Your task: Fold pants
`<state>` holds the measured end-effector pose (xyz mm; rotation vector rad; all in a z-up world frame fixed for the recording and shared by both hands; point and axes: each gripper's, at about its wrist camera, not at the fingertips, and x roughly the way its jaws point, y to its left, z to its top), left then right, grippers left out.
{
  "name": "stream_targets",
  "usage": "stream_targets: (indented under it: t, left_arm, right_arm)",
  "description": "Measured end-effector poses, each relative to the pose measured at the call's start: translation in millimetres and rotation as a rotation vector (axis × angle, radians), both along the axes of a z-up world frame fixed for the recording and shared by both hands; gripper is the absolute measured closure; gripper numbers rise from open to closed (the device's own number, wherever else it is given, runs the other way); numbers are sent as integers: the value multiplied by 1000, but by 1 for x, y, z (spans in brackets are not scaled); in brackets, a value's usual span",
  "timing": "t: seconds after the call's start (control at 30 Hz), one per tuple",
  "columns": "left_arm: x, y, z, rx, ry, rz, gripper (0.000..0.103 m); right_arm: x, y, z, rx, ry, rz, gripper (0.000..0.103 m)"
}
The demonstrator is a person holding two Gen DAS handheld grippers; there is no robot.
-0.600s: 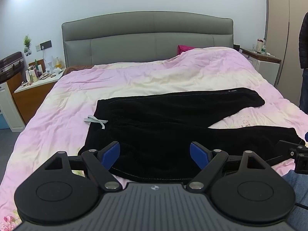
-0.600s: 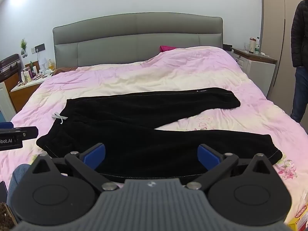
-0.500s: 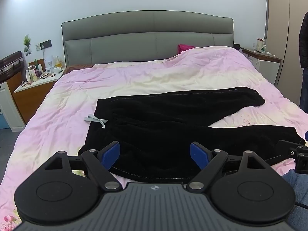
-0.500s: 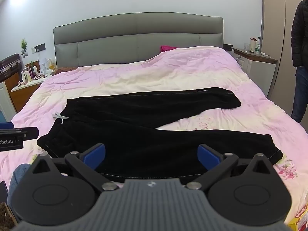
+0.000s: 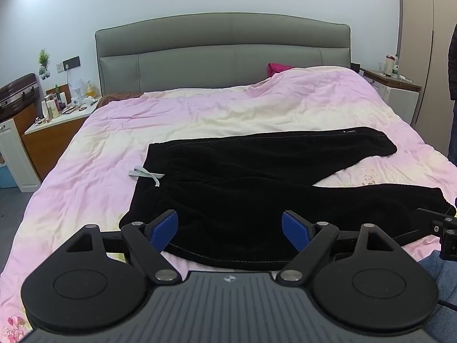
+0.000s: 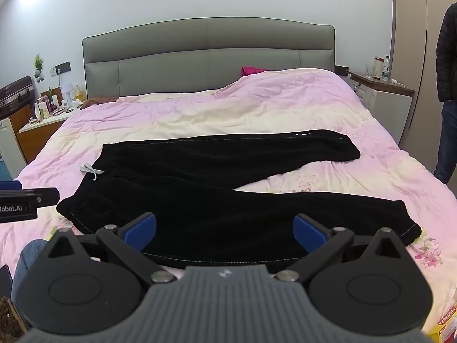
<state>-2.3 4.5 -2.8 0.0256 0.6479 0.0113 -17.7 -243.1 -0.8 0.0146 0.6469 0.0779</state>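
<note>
Pants (image 5: 257, 177): black, spread flat across the pink duvet (image 5: 228, 108) on the bed, waistband to the left, two legs running right and splayed apart.
Drawstring (image 5: 145, 173): pale grey, lying at the waistband, partly on the duvet.
Left gripper (image 5: 230, 225): poised over the near edge of the pants by the waist, blue fingers (image 5: 163, 228) spread wide, nothing between them.
Right gripper (image 6: 224, 228): poised over the near leg, fingers (image 6: 310, 233) likewise released and apart.
Headboard (image 5: 222, 48): grey, against the wall.
Bystander (image 6: 448, 85): dark jacket, jeans, standing right of the bed.
</note>
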Motion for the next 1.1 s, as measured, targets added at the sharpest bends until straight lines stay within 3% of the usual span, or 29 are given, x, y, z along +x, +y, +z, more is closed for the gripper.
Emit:
stream_targets:
  t: [1.1]
  left_arm:
    - [-4, -5, 9, 17, 2, 17, 6]
  right_arm:
    - [-6, 0, 5, -9, -15, 10, 5]
